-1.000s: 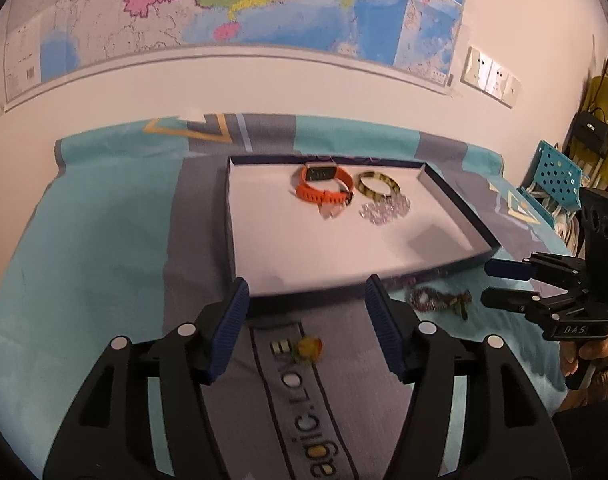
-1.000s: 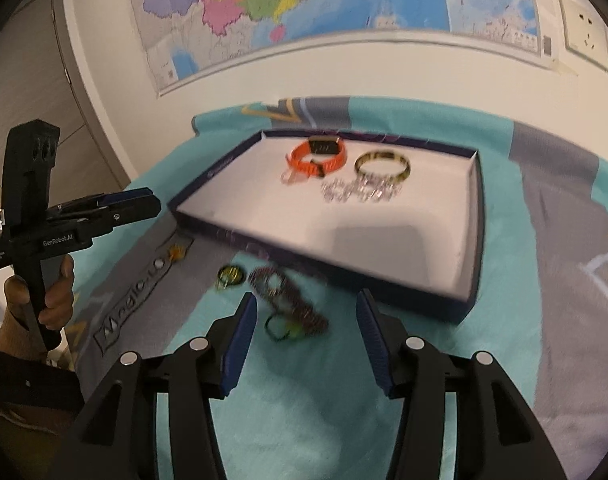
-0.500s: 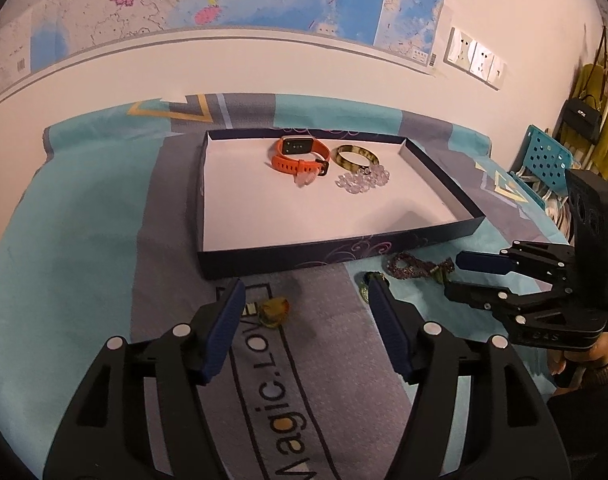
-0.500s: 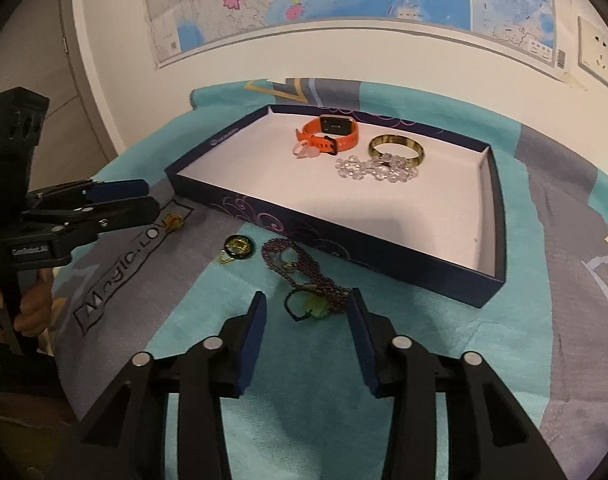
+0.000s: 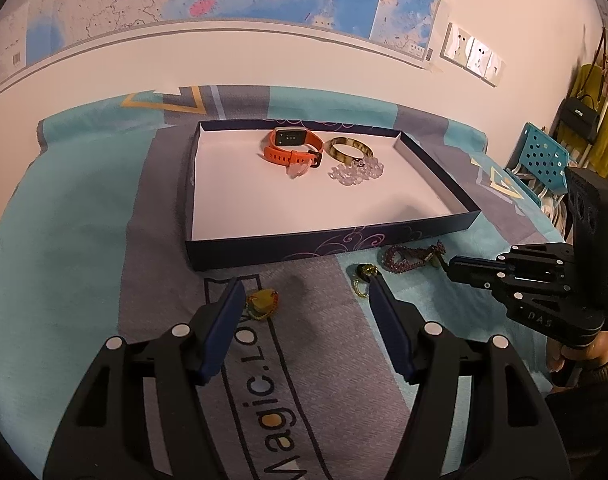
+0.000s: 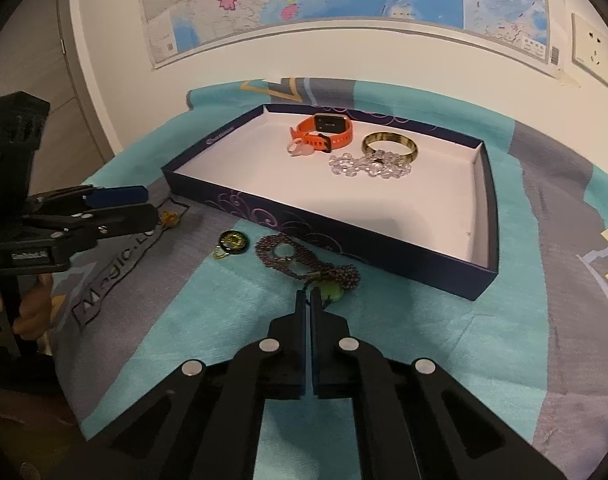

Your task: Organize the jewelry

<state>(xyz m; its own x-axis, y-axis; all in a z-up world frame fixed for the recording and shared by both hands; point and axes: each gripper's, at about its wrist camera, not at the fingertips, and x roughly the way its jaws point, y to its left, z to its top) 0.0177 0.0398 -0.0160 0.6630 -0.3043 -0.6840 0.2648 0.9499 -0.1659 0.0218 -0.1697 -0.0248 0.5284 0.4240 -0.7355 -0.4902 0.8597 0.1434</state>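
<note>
A dark bead necklace (image 6: 304,262) with a green bead (image 6: 332,294) lies on the cloth in front of the navy box (image 6: 304,224). My right gripper (image 6: 309,296) is shut on the thin cord at the necklace's green-bead end; from the left wrist view its tips (image 5: 452,270) touch the necklace (image 5: 408,258). My left gripper (image 5: 304,288) hangs open over the cloth with nothing between its fingers. An amber pendant (image 5: 262,302) lies just outside its left finger and a round dark pendant (image 5: 362,272) by its right. In the box lie an orange watch (image 5: 292,146), a bangle (image 5: 350,150) and a crystal bracelet (image 5: 356,170).
The teal and grey cloth (image 5: 64,240) covers the table up to a wall with a map. A small pink piece (image 5: 300,169) lies by the watch. A blue perforated chair (image 5: 544,158) and hanging bags stand at the right. A hand (image 6: 28,320) holds the left gripper (image 6: 144,204).
The right gripper's jaws have come together from wide apart, onto the necklace's cord by the green bead. The left gripper stays open, and the amber pendant has shifted from between its fingers to its left finger.
</note>
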